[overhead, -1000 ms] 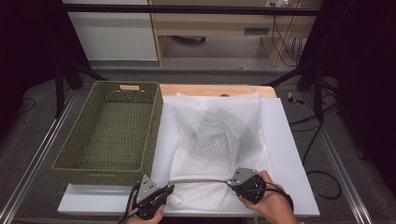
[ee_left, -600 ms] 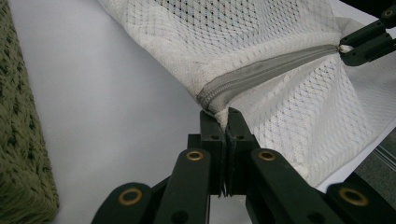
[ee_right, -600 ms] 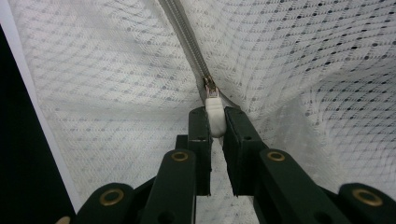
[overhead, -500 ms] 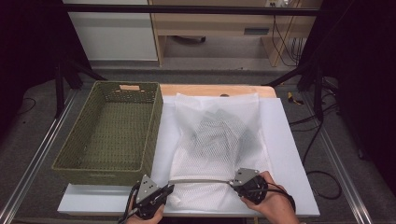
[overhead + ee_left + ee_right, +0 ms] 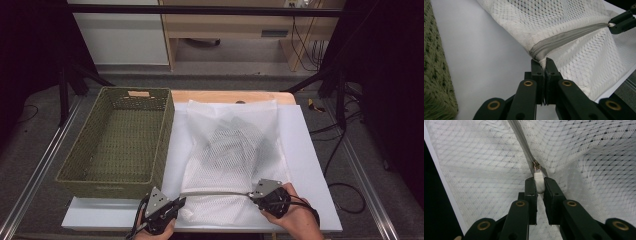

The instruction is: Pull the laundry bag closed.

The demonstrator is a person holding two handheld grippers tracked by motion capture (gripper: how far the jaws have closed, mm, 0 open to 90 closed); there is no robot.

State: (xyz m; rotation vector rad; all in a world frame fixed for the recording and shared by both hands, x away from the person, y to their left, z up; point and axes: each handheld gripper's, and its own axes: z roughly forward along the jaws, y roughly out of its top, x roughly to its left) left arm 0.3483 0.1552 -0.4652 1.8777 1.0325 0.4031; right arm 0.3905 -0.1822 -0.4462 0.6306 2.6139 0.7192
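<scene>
White mesh laundry bag [image 5: 232,155], flat on the white board [image 5: 305,150] beside the green basket [image 5: 120,140]: left gripper [image 5: 543,65] clamps its zipper-end corner as anchor, right gripper [image 5: 539,185] pinches the white zipper pull [image 5: 538,182], drawing the zipper [image 5: 215,192] taut, seemingly for sliding.

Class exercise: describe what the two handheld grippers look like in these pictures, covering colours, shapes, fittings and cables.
Both the left gripper and the right gripper are black, each topped by a grey three-cornered plate. In the gripper views, each has two squared black jaws on linked arms with brass-coloured rivets. A black cable trails from each towards the person. No sleeves are visible at the wrists.
</scene>
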